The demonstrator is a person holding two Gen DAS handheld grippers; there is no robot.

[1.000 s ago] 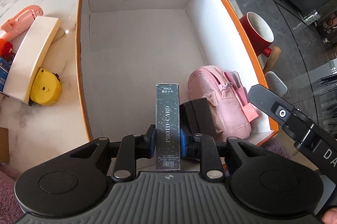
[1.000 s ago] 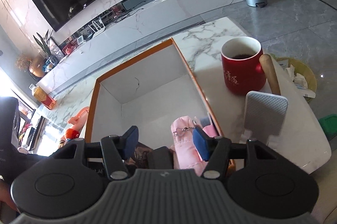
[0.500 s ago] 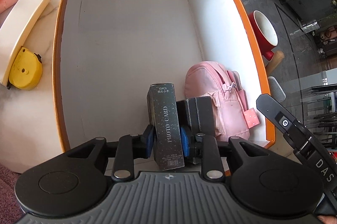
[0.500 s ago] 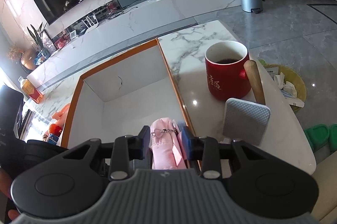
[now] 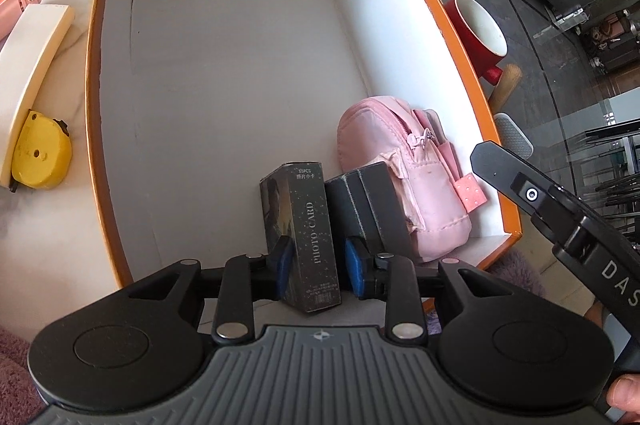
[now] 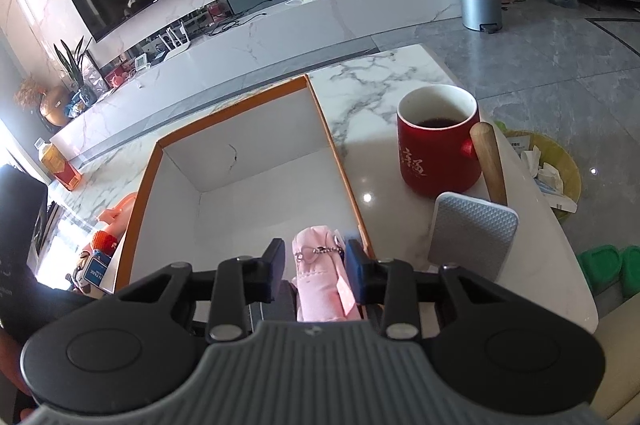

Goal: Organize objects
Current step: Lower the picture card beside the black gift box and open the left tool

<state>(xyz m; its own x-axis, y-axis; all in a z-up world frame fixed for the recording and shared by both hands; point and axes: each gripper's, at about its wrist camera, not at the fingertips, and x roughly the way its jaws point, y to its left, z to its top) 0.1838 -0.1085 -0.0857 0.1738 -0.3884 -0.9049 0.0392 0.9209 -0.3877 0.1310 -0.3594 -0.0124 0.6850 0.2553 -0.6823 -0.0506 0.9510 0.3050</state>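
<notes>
Left wrist view hides the photo card box's (image 5: 306,237) base; your left gripper (image 5: 318,267) stands parted around it, while your right gripper (image 6: 316,271) stands parted around the pink pouch (image 6: 320,277).

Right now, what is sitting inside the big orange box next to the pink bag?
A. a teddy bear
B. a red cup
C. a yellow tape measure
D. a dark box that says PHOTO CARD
D: the dark PHOTO CARD box stands inside the orange box, with a black case between it and the pink bag; the red cup and yellow tape measure sit outside on the table.
</notes>
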